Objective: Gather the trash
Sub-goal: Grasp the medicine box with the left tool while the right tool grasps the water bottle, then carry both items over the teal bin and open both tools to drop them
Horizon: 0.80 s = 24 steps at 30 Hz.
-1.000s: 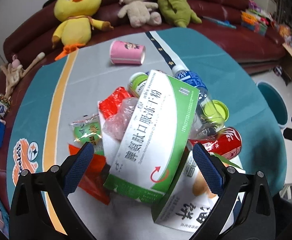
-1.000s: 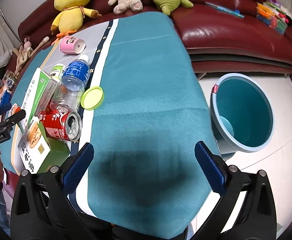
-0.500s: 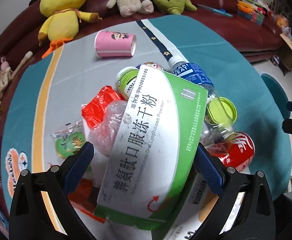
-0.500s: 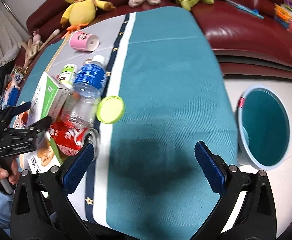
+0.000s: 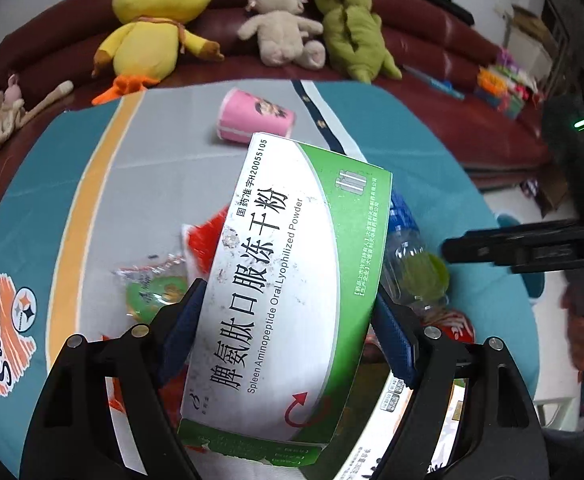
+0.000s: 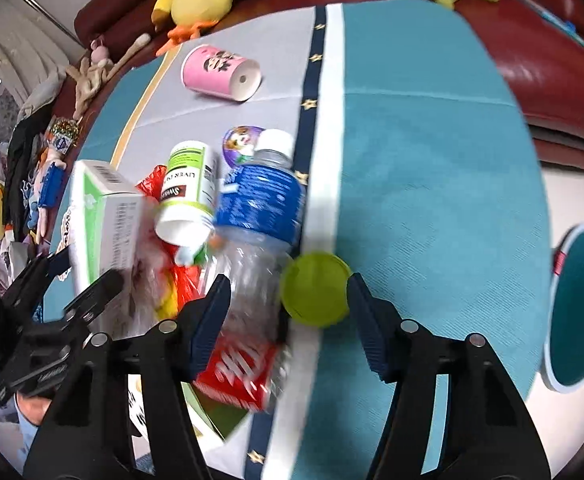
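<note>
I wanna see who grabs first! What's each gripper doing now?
Left gripper: closing, pads against the green-and-white box.
Right gripper: closing around the clear bottle and yellow-green lid; nothing gripped yet.

On the desk point(image 6: 432, 160) lay one green-and-white medicine box point(image 5: 292, 292), with a second printed box point(image 5: 408, 420) partly hidden below it. There was one clear plastic bottle point(image 6: 260, 208) with a blue label, one white supplement bottle point(image 6: 190, 192), one red drink can point(image 6: 240, 372), one pink paper cup point(image 6: 220, 72), one round yellow-green lid point(image 6: 316, 288) and one small purple picture disc point(image 6: 240, 142). Crumpled wrappers numbered at least two: one red point(image 5: 208, 236), one green and clear point(image 5: 152, 284). Three large plush toys sat on the sofa point(image 5: 452, 52): one yellow chick point(image 5: 152, 28), one beige animal point(image 5: 284, 32), one green creature point(image 5: 352, 32). One teal bin point(image 6: 580, 308) stood on the floor.
</note>
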### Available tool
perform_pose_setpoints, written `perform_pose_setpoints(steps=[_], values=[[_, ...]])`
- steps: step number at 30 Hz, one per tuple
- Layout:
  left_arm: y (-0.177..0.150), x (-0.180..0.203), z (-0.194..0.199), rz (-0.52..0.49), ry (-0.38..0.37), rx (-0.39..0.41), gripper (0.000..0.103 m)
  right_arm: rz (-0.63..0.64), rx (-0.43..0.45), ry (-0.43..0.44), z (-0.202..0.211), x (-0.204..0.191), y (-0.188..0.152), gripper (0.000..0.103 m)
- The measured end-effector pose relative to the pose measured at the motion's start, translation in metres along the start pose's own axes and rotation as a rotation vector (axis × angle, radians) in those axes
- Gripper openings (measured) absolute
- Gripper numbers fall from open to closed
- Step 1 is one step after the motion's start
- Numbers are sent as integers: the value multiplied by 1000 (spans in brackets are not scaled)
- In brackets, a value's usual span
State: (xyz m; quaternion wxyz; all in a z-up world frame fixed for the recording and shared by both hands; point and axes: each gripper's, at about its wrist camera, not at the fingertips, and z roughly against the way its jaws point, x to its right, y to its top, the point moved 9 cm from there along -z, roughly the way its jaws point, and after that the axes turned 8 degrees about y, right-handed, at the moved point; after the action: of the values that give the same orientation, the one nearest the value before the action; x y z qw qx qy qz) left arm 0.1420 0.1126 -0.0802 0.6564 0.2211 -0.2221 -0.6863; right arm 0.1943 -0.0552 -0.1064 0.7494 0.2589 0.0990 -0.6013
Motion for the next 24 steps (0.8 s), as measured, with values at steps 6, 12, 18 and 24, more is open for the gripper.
perform_pose_setpoints(steps=[6,12,18,24], values=[[10,-20,8,64,-10,19,79,-25,-59,31,-34,-6,10,68],[13,-18,4,69,-17,16,79,-64,-86,80,-59,-9,14,71],[17,-20,2,82,-9,13,79,-46,-33,90,-57,-13,19,63],[35,-17,20,88,-26,44,79,-37,43,149,-20,-20,29,63]])
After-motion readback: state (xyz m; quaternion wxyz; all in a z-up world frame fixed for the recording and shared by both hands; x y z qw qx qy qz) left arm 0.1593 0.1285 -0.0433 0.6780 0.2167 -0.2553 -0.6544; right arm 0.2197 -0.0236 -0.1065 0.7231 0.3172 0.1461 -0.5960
